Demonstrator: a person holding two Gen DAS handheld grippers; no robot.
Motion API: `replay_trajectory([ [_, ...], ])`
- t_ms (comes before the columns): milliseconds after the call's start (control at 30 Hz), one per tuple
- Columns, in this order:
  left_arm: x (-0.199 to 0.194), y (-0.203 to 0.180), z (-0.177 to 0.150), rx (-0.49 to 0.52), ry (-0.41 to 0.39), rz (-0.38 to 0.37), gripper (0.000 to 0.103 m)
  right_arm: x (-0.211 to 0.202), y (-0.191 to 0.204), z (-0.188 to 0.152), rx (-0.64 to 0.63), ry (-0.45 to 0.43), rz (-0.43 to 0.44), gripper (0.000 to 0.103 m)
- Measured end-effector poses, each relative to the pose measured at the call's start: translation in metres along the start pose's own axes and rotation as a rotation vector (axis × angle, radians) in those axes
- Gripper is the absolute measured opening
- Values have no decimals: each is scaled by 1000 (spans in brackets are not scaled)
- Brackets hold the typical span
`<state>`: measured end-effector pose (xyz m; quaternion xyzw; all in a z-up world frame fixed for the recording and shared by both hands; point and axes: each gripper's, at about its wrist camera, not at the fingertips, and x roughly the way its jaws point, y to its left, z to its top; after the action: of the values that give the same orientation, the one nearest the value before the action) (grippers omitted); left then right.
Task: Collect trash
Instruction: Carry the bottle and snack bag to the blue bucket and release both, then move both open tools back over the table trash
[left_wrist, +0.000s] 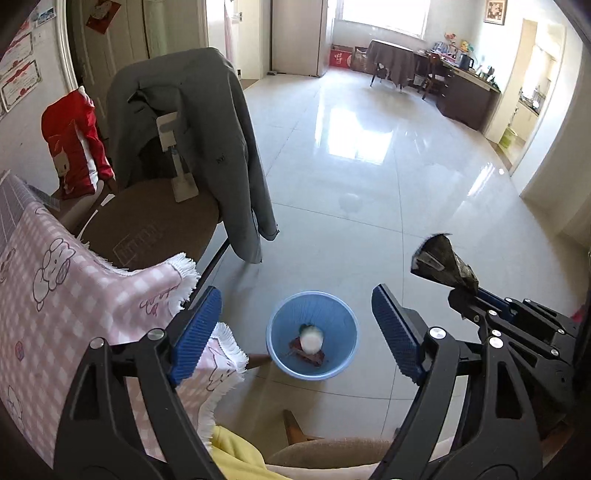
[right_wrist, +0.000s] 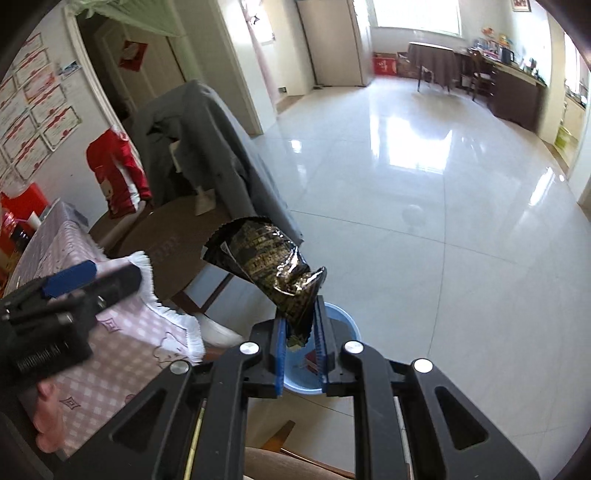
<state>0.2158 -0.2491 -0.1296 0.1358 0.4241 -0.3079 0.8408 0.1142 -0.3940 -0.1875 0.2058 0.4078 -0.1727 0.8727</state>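
A light blue trash bin (left_wrist: 312, 336) stands on the tiled floor below me, with a white wad (left_wrist: 311, 339) and a reddish wrapper inside. My left gripper (left_wrist: 297, 317) is open and empty, high above the bin. My right gripper (right_wrist: 301, 332) is shut on a crumpled black and gold snack bag (right_wrist: 266, 258), held above the bin (right_wrist: 345, 321). The bag (left_wrist: 441, 264) and the right gripper (left_wrist: 476, 295) also show at the right of the left wrist view. The left gripper (right_wrist: 70, 284) shows at the left of the right wrist view.
A table with a pink checked cloth (left_wrist: 74, 295) is at the left. A round chair (left_wrist: 155, 221) with a grey jacket (left_wrist: 207, 147) over its back stands behind it. A wooden chair edge (left_wrist: 295, 432) is just below me. Shiny tiled floor (left_wrist: 369, 184) stretches ahead.
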Motion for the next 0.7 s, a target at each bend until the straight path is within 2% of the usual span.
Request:
replay_trajectory([
  [233,-3,15,-6,-25,6,48,82,15,2,7,-17,19,7,14],
  [300,-5,22,-8,-35,7,62,82,19,10,10,-38,23,20,23],
  [333,-6,25,-9,-42,7,70,82,20,13,13,-50,23,29,31],
  [367,-7,27,-10,-47,6,76,82,21,17,16,-58,20,40,60],
  [400,-9,30,-11,-52,5,84,82,18,19,17,-56,14,35,84],
  [500,-12,38,-14,-78,7,104,82,6,26,19,-64,-67,6,86],
  [700,-13,43,-17,-87,6,114,82,8,33,18,-76,-28,26,86],
])
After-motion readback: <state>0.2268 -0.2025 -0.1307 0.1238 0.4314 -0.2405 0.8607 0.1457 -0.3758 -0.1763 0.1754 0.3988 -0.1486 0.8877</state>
